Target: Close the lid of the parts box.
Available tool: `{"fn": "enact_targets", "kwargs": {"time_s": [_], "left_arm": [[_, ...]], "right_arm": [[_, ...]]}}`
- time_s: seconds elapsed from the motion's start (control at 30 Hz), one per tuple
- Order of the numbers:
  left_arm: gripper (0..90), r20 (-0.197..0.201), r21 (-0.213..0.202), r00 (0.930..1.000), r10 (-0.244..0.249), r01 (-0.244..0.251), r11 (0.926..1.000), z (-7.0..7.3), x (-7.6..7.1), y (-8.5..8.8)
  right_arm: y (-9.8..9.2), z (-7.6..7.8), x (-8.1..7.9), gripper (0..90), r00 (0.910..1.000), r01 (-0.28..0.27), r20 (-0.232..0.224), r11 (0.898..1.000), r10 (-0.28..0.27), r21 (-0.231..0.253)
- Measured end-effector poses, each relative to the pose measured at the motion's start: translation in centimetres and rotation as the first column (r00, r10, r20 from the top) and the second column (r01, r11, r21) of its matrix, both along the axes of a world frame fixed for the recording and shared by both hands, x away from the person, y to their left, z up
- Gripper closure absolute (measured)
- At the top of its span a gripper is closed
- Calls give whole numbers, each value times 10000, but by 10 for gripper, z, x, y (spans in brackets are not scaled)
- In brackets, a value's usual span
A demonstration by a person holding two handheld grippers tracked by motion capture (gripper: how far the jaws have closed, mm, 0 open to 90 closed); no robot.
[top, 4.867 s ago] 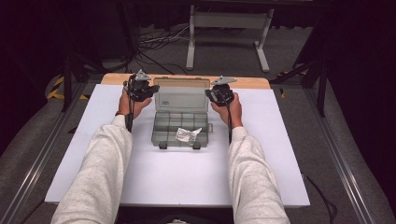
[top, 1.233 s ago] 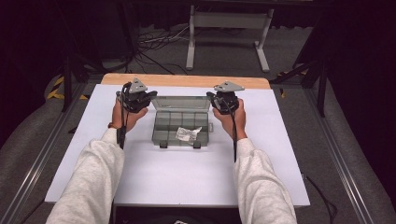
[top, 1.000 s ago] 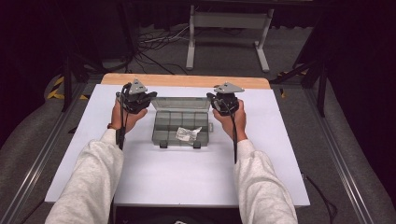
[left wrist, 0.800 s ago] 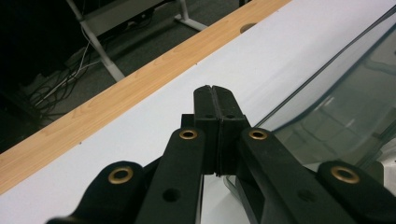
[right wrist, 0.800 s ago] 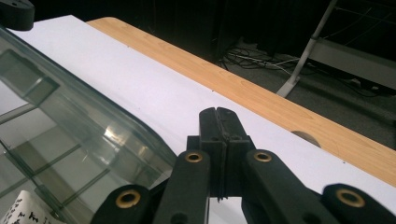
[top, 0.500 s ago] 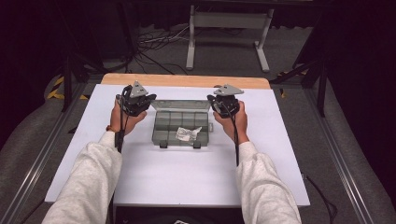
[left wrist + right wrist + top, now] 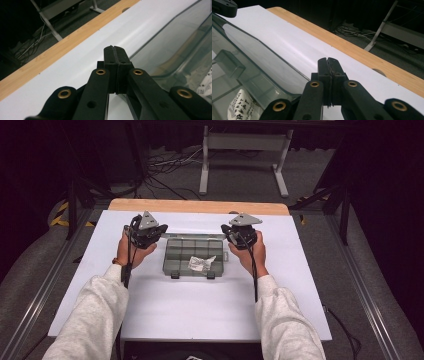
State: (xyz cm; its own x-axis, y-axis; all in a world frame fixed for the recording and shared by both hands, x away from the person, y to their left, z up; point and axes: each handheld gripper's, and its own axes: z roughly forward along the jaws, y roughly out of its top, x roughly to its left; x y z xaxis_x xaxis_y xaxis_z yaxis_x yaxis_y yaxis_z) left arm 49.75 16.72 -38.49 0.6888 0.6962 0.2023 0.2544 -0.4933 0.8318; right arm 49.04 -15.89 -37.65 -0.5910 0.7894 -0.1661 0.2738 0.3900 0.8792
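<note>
Clear plastic organizer box [image 7: 194, 257] sits mid-table between the left gripper [image 7: 146, 231] and right gripper [image 7: 241, 232], both jaws pressed together, empty. Nudging its lid unevenly could skid it sideways.

Black two-jaw grippers, left gripper [image 7: 145, 231] and right gripper [image 7: 241, 234]: grey triangular top plates, brass rivets, black cables; light grey sleeves [image 7: 95, 315].

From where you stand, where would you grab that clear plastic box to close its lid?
Probably the lid along its free far edge, coming from the back of the table. It lies open behind the box, hinged on the far side, and its thin rim suits a pinch. Both hand-held grippers sit shut beside it.
</note>
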Motion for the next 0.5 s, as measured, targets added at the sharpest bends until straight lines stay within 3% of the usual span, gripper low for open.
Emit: {"fn": "enact_targets", "kwargs": {"time_s": [0.5], "left_arm": [[897,42,37,9982,-597,597,9982,-9,-20,0]], "right_arm": [[3,-9,-23,896,9977,-678,-102,9975,676,-218]]}}
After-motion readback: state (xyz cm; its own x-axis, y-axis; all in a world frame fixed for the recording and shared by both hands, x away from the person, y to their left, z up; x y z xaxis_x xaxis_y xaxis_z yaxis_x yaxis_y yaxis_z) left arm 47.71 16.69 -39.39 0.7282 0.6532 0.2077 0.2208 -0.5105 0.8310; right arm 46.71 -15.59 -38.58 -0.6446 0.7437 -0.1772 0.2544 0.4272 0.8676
